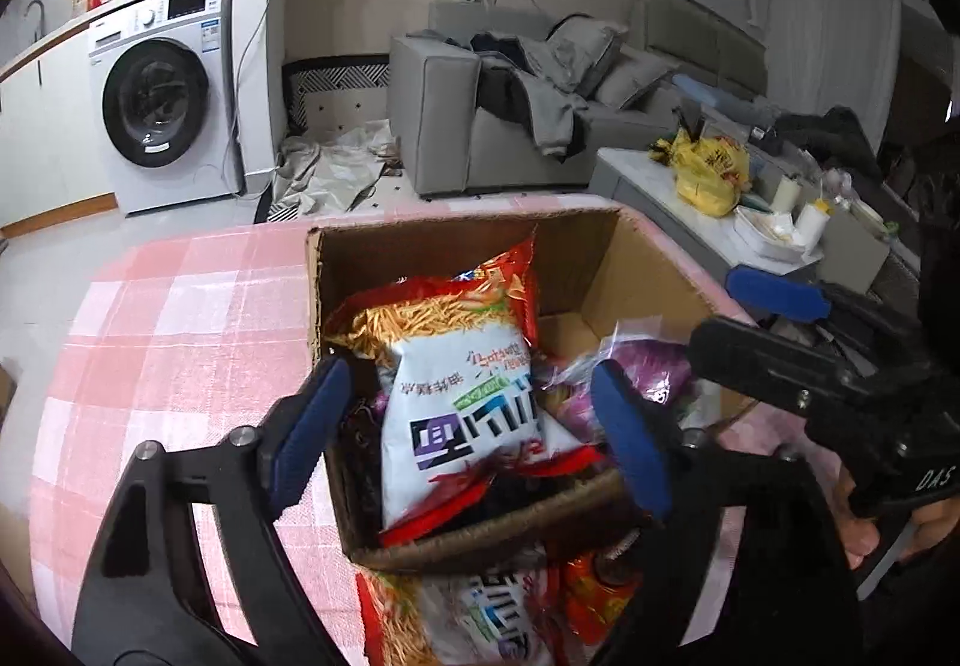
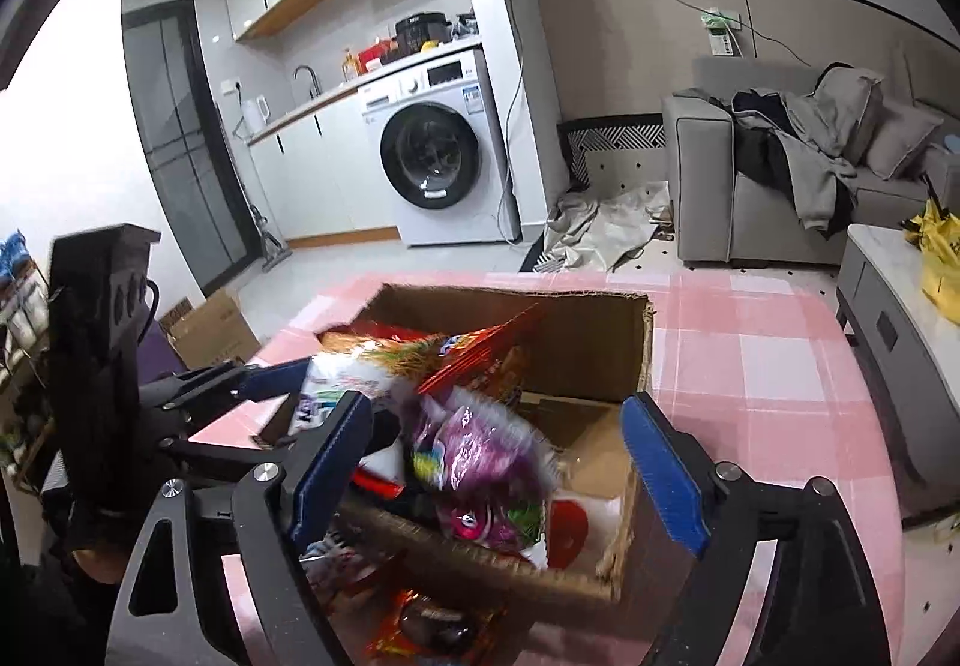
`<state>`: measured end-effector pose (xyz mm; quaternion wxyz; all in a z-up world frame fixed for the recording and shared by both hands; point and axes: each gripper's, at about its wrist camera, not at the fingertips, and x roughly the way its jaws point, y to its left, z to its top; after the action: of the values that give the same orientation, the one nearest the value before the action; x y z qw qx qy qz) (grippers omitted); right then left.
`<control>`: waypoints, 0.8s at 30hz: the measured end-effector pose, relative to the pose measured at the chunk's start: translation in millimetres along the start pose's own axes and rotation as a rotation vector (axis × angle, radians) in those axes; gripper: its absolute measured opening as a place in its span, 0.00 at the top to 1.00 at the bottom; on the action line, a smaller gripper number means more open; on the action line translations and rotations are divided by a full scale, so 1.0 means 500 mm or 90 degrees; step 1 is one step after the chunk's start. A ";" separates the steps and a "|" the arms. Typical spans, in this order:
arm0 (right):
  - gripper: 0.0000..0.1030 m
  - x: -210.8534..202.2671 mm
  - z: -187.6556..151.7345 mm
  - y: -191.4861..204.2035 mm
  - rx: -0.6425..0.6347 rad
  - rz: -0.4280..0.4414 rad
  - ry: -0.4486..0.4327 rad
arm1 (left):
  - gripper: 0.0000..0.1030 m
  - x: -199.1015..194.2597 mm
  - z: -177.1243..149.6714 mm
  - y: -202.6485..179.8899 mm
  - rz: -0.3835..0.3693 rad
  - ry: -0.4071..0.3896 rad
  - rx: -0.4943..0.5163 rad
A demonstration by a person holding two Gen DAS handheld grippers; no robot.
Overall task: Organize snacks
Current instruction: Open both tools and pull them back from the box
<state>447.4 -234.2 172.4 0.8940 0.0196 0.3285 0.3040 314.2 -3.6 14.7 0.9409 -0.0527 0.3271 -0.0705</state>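
Two snack packets [image 1: 480, 618] lie on the pink checked surface [image 1: 180, 342] against the cardboard box [image 1: 636, 270]. Left gripper [image 1: 474, 426] and right gripper [image 2: 498, 468] hover, jaws wide, empty, over the white noodle packet [image 1: 462, 402] and purple packet [image 2: 480, 456] inside. Advise lifting clear before fetching the remainder.

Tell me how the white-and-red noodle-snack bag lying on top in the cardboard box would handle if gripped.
The white-and-red snack bag looks puffed, so probably light and yielding. Its glossy film may slip between pads. The strands pictured suggest brittle contents, so squeeze gently.
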 end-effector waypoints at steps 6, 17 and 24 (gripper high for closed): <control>0.01 -0.040 -0.032 -0.006 0.015 -0.010 0.015 | 0.00 -0.065 -0.020 0.001 0.025 -0.012 -0.007; 0.00 -0.075 -0.109 0.026 0.024 -0.014 0.044 | 0.00 -0.188 -0.098 0.041 0.052 -0.020 -0.019; 0.00 -0.073 -0.158 0.047 0.020 -0.024 0.076 | 0.00 -0.222 -0.156 0.057 0.066 -0.005 -0.016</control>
<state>365.7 -248.5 136.8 0.8779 0.0091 0.3865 0.2824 182.0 38.7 17.3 0.9439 -0.0478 0.3263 -0.0170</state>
